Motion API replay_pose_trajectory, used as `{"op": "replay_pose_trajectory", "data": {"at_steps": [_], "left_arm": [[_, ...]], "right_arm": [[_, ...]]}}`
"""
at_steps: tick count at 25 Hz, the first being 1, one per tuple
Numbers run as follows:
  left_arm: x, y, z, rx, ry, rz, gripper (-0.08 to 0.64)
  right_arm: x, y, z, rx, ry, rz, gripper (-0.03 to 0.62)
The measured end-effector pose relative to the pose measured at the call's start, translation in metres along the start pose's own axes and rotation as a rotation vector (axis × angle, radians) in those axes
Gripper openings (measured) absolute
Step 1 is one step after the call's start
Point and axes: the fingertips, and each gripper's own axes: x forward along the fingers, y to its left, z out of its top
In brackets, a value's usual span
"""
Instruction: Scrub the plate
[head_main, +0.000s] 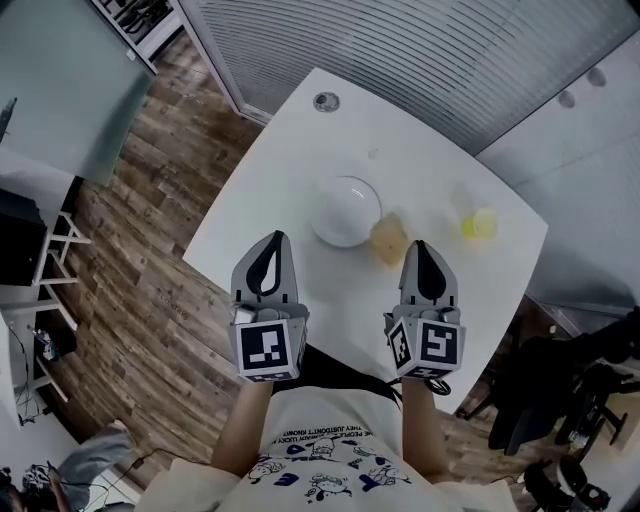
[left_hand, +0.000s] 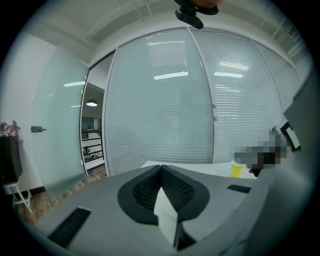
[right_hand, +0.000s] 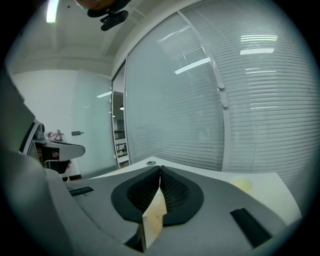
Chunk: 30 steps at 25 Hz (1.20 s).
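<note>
Both closed, empty: left tongs (head_main: 277, 237), right tongs (head_main: 420, 244) at near table (head_main: 420, 140) edge; plate (head_main: 345, 210) ahead.

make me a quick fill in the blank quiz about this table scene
1. In the head view, the sponge lies on the table just to the ____ of the plate.
2. The left gripper and the right gripper are both ____, with nothing held.
3. The cup near the table's right corner is ____ in colour.

Missing words: right; shut; yellow
</note>
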Motion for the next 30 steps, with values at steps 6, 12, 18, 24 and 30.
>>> {"op": "replay_pose_trajectory", "data": {"at_steps": [6, 12, 18, 24, 30], "left_arm": [[0.011, -0.014, -0.010, 0.002, 0.038, -0.013, 0.031], [0.020, -0.021, -0.022, 0.008, 0.081, -0.038, 0.030], [0.043, -0.027, -0.030, -0.009, 0.109, -0.085, 0.031], [0.065, -0.031, -0.042, -0.010, 0.154, -0.148, 0.031], [0.081, -0.032, -0.060, -0.017, 0.195, -0.203, 0.031]], "right_arm": [[0.009, -0.018, -0.008, 0.003, 0.026, -0.013, 0.002], [0.017, -0.026, -0.017, -0.004, 0.045, -0.020, 0.002], [0.029, -0.027, -0.024, -0.044, 0.078, -0.001, 0.026], [0.040, -0.021, -0.036, -0.105, 0.144, 0.011, 0.089], [0.045, -0.012, -0.058, -0.122, 0.231, 0.033, 0.126]]}}
